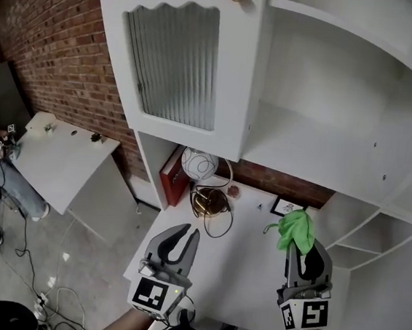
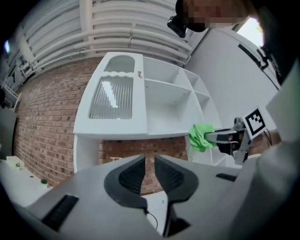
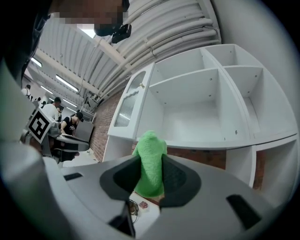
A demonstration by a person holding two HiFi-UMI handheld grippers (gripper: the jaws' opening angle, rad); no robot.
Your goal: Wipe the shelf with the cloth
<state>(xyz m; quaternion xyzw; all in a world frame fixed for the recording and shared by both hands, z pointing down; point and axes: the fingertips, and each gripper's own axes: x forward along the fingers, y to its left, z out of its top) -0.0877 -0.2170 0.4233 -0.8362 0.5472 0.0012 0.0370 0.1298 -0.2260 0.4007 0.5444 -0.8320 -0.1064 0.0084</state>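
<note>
The green cloth (image 1: 296, 230) is clamped between the fingers of the right gripper (image 1: 306, 255), bunching out past their tips at the right, below the open white shelf (image 1: 316, 161), while the left gripper (image 1: 186, 233), jaws slightly apart, holds nothing.

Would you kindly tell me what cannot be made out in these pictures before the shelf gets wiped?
1. Behind the door: in the head view, its ribbed glass blurs whatever is inside.
2. The frame: in the head view, the cloth in the right gripper covers part of it.
3. The small object beside the wire loop: in the head view, it is too small to name.
4. The shelf: it is too far off in every view to show any dust.
</note>
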